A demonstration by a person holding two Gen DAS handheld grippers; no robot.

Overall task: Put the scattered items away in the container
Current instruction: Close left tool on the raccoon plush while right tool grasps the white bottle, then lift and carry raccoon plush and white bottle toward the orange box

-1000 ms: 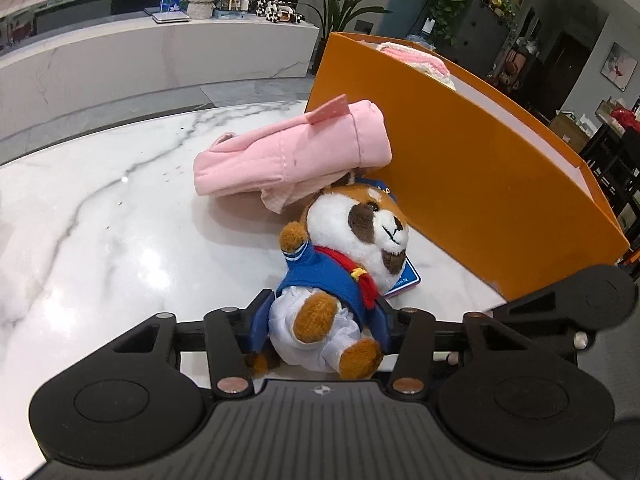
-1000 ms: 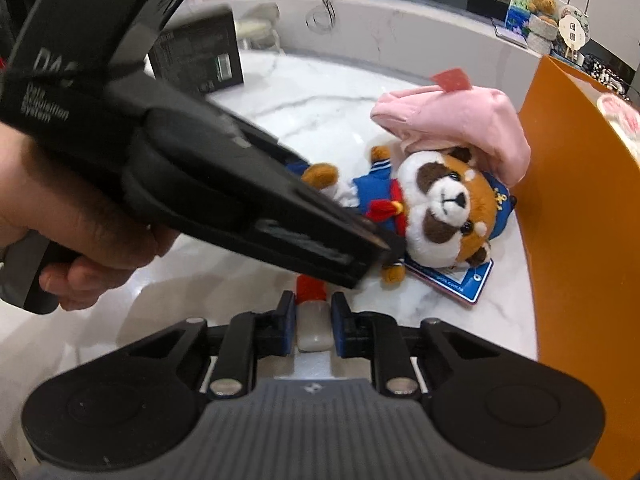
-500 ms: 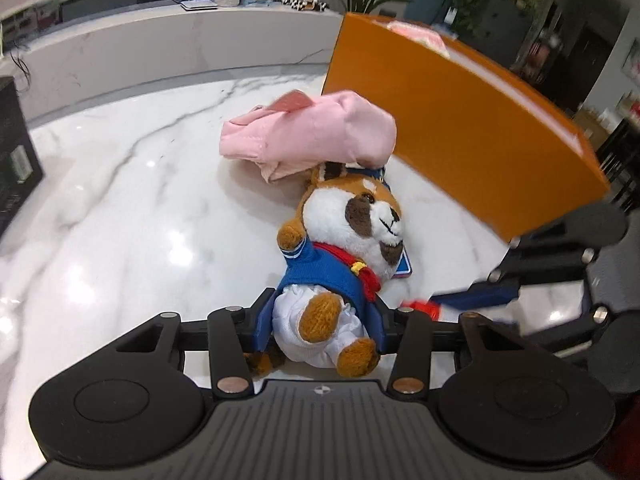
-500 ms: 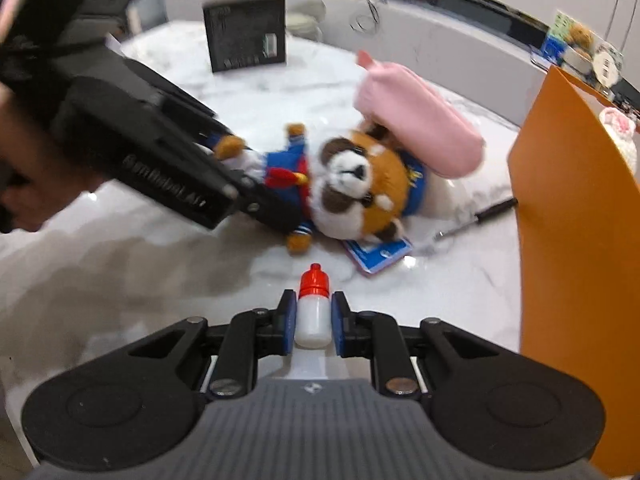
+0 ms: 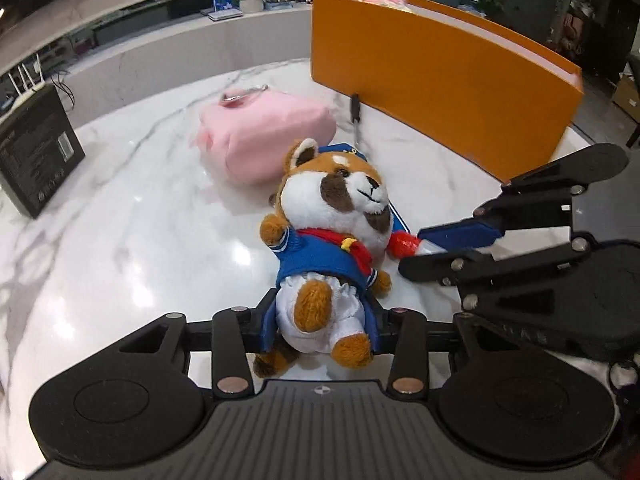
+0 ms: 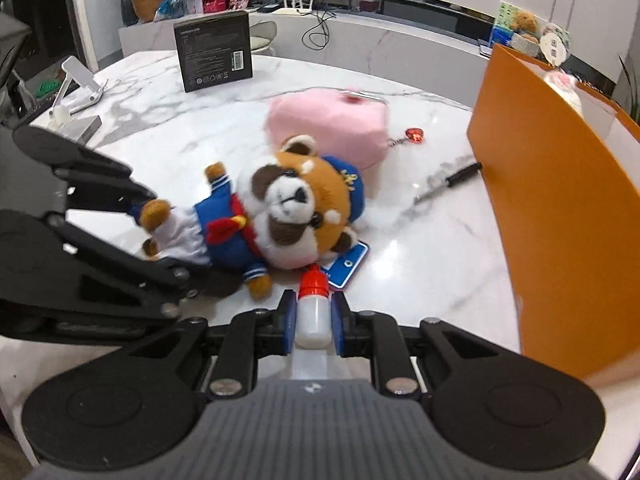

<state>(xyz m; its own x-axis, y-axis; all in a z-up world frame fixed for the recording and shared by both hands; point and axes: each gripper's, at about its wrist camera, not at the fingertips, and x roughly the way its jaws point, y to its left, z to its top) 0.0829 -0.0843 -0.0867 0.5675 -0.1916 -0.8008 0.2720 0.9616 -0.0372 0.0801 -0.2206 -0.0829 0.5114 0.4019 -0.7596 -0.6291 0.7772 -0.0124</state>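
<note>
A: Right wrist view alone shows the red heart charm [image 6: 415,135] beside the pink pouch [image 6: 332,124]; my right gripper [image 6: 313,318] clamps the dropper bottle [image 6: 314,308].

B: My left gripper [image 5: 320,320] is closed on the plush dog [image 5: 332,240], lying on the marble table [image 5: 120,240]; orange container [image 5: 432,80] far right, screwdriver [image 5: 354,108] against it.

1. The black box [image 6: 214,56] carries white print and a barcode label, too small to read.
2. The blue tag [image 6: 347,265] under the plush toy [image 6: 280,216] shows only unreadable white marks.
</note>
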